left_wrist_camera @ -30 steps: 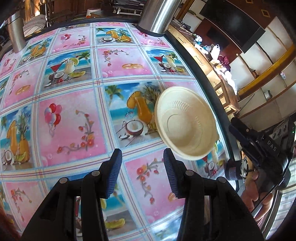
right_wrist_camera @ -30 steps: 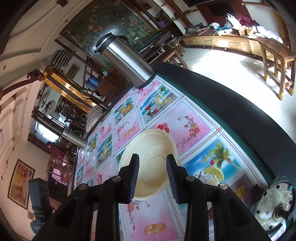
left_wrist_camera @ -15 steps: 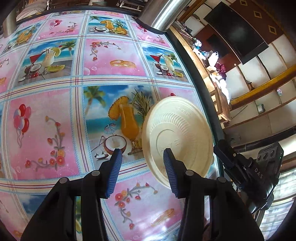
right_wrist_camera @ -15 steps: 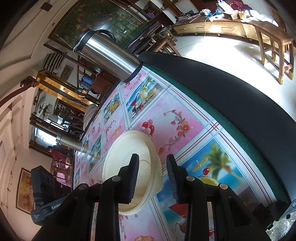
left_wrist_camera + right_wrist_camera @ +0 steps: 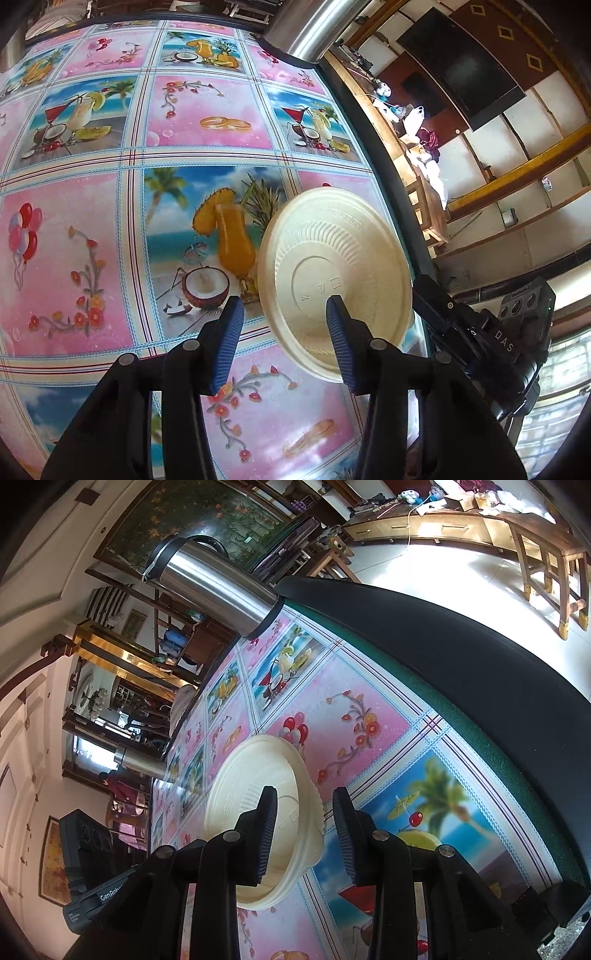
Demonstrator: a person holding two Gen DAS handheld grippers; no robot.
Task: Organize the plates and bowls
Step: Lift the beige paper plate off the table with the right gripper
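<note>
A cream disposable plate [image 5: 334, 280] lies upside down near the desk's [image 5: 207, 122] right edge, and the left gripper [image 5: 284, 345] and right gripper [image 5: 304, 834], fingers spread and empty, flank its rim, apparently lining up a pickup.

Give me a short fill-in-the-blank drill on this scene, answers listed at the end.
1. The cream plate lies upside down on a cream ____, near the table's edge.
2. Both the left gripper and the right gripper are ____, gripping nothing.
3. The tall flask on the tablecloth is made of shiny ____.

Missing words: bowl; open; steel
</note>
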